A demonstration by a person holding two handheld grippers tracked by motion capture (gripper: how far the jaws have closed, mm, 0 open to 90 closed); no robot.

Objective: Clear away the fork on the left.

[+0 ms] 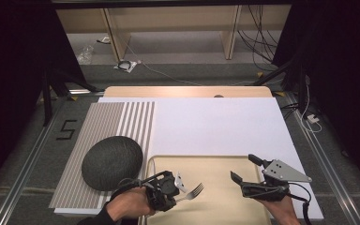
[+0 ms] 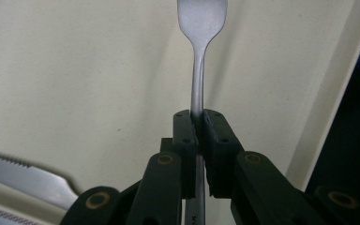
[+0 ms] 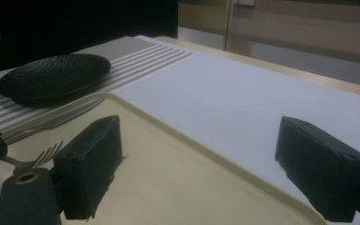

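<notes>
At the far left of the tabletop (image 1: 215, 126) lies one striped placemat (image 1: 103, 126), and on it rests one dark round plate (image 1: 112, 162), just beside the left rim of the single cream tray (image 1: 215, 197).

Next comes the left claw (image 1: 177, 186), at the tray's left edge. Its jaws are pinched tight on the handle of the one fork (image 1: 194, 191). In the left gripper view the fork's neck rises straight out from between the two pads (image 2: 186, 136), with the cream tray behind it. From above, the fork juts out to the right of the claw, tines over the tray and pointing toward the other hand. One knife (image 2: 26, 177) lies on the tray at the lower left of the left gripper view; in the right gripper view it lies along the tray's rim nearest the plate.

Further right, the right claw (image 1: 246, 168) hangs over the tray's right part, jaws spread wide with nothing between them, well apart from the fork.
</notes>
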